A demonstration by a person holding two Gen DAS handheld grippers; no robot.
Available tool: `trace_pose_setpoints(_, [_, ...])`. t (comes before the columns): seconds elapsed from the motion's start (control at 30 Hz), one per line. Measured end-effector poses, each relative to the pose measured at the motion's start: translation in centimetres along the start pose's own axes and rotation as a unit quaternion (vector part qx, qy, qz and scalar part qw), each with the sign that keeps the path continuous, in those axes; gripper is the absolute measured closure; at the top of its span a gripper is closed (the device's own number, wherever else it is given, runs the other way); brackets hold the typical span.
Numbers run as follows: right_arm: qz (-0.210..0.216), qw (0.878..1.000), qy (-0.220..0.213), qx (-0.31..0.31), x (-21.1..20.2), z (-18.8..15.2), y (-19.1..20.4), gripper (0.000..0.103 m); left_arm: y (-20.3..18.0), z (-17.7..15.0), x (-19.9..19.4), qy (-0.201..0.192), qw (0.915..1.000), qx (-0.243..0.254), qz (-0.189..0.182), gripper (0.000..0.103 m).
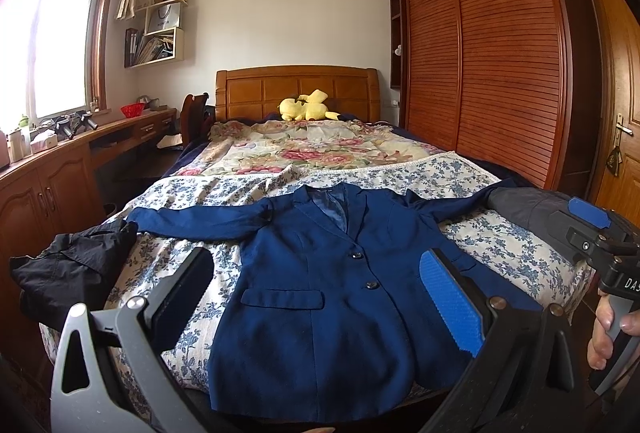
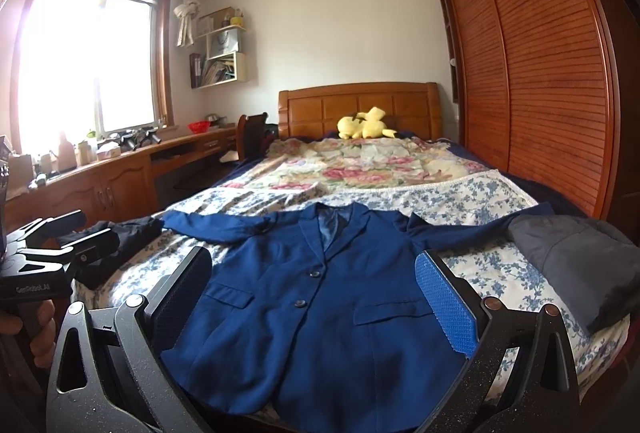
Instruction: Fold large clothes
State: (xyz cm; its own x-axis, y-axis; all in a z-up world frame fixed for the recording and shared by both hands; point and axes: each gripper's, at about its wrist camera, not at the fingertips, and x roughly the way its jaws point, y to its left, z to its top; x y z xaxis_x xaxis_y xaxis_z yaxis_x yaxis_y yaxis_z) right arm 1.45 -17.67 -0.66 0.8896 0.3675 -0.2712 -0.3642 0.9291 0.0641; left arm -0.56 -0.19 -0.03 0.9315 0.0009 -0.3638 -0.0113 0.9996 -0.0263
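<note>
Navy woven blazer (image 1: 320, 297), spread flat

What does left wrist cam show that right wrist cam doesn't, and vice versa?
Only the left wrist view: the door handle at far right, and the right gripper's body with the hand holding it.

Only the right wrist view: the left gripper's body at far left, with the hand on its grip.

Both: the blue blazer spread flat with sleeves out, the black garment, the grey garment, the yellow plush toy, and open jaws in front.
</note>
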Motion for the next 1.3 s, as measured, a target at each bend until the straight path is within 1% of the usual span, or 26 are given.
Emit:
trace_pose_setpoints(0.1, [0.003, 1.0, 0.006, -0.001, 0.3, -0.2, 0.4, 0.0, 0.5, -0.3, 0.8, 0.007, 1.0, -0.001, 0.003, 0.0])
trace_pose_setpoints(0.4, [0.012, 0.999, 0.032, 0.003, 2.9, -1.3, 0.0, 0.0, 3.2, -2.0, 3.9, 0.039, 0.9989, -0.022, 0.012, 0.0])
trace_pose_setpoints(0.7, [0.025, 0.999, 0.044, -0.005, 6.6, -1.8, -0.3, 0.0, 5.8, -3.3, 6.4, 0.061, 0.9973, -0.03, 0.026, 0.0])
trace_pose_setpoints(0.97, [0.051, 0.996, 0.068, -0.005, 12.1, -2.9, 0.3, 0.0, 8.0, -4.7, 9.5, 0.086, 0.995, -0.032, 0.039, 0.0])
trace_pose_setpoints(1.17, [0.068, 0.994, 0.082, -0.014, 16.8, -3.7, 1.2, 0.0, 9.8, -5.9, 12.4, 0.117, 0.9911, -0.041, 0.049, 0.0])
trace_pose_setpoints(1.3, [0.083, 0.992, 0.089, -0.025, 19.9, -4.0, 2.1, 0.0, 11.2, -6.4, 14.0, 0.132, 0.9882, -0.04, 0.067, 0.0])
